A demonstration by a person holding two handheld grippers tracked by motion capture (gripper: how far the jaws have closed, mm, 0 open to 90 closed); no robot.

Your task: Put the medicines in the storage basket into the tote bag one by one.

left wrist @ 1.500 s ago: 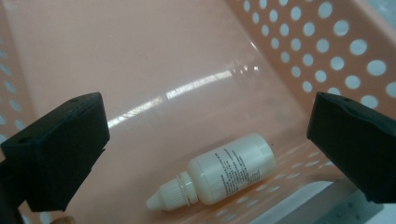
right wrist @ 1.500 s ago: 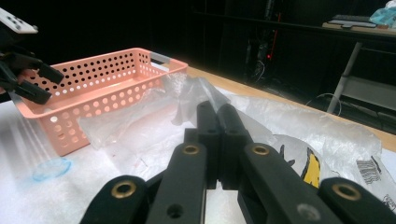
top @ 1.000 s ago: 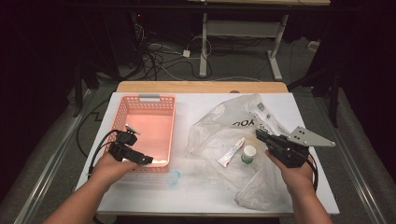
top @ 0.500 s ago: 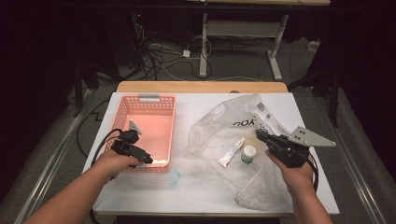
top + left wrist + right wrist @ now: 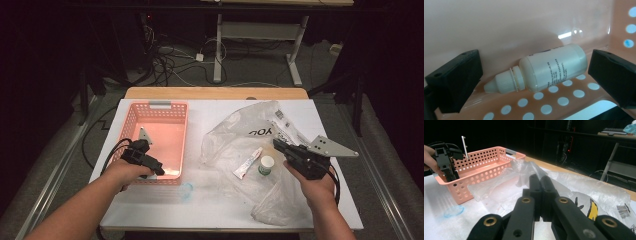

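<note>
A white dropper bottle (image 5: 549, 70) lies on its side on the floor of the pink perforated basket (image 5: 150, 107), against its wall. My left gripper (image 5: 535, 65) is open, a jaw on each side of the bottle and clear of it. In the high view the left gripper (image 5: 157, 170) dips into the basket's near left corner. My right gripper (image 5: 276, 144) hovers over the clear plastic bag (image 5: 240, 135) at the right, jaws shut with nothing between them (image 5: 540, 178), pointing toward the basket (image 5: 484, 167).
A white tube (image 5: 247, 164) and a small green bottle with a white cap (image 5: 266, 166) lie on the bag near the right gripper. A small clear blue disc (image 5: 186, 190) rests on the white table (image 5: 210, 215) in front of the basket.
My left gripper has edged slightly to the right, further into the basket's near corner. The right gripper has stayed where it was.
</note>
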